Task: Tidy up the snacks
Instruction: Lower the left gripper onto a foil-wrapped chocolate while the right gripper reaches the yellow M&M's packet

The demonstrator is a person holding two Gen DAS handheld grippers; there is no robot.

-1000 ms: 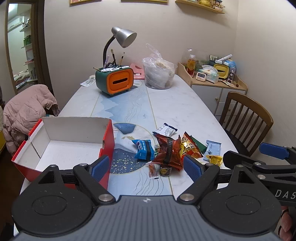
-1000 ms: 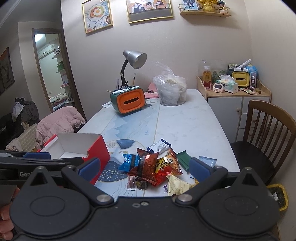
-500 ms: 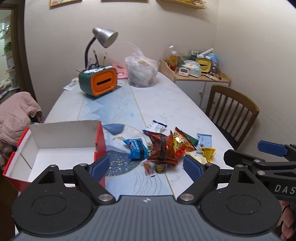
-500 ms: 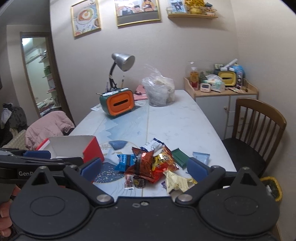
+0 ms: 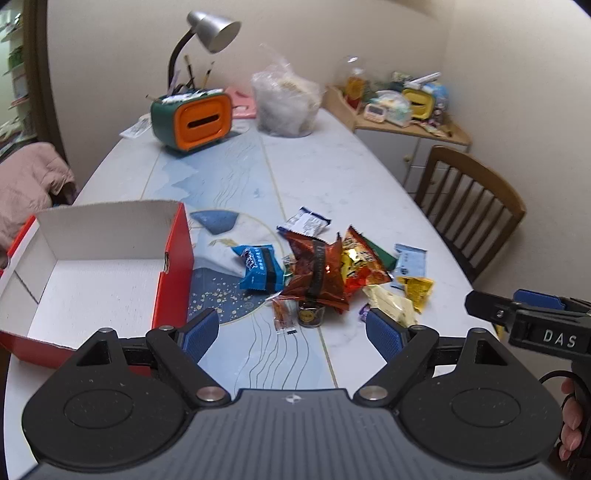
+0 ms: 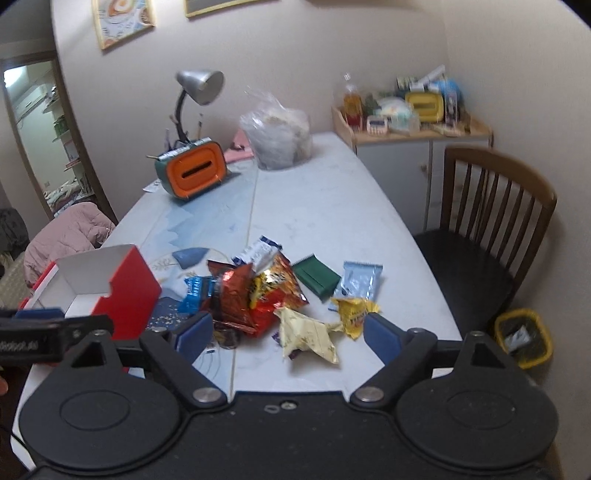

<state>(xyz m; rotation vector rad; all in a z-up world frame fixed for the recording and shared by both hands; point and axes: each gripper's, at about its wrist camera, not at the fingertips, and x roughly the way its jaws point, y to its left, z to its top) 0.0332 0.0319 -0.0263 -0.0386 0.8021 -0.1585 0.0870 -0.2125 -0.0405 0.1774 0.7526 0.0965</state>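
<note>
A heap of snack packets lies on the table: a dark red bag [image 5: 317, 273] [image 6: 236, 291], a red-yellow bag [image 5: 360, 260] [image 6: 275, 291], a blue packet [image 5: 258, 267], a cream wrapper [image 6: 310, 332], a yellow packet [image 6: 352, 312], a green packet [image 6: 316, 277] and a pale blue packet [image 6: 360, 280]. An open red box [image 5: 173, 266] [image 6: 129, 291] with a white inside stands left of them. My left gripper [image 5: 291, 334] is open and empty, above the table short of the heap. My right gripper [image 6: 286, 338] is open and empty, over the cream wrapper.
An orange and green tissue box [image 5: 195, 120] with a desk lamp [image 5: 212, 24] and a clear plastic bag [image 5: 286, 105] stand at the table's far end. A wooden chair [image 6: 491, 229] is on the right, a yellow bin [image 6: 522, 338] beside it. A pink jacket [image 5: 27, 177] hangs left.
Both grippers have moved forward and down toward the snack heap, which now looks larger. Both stay open and empty.
</note>
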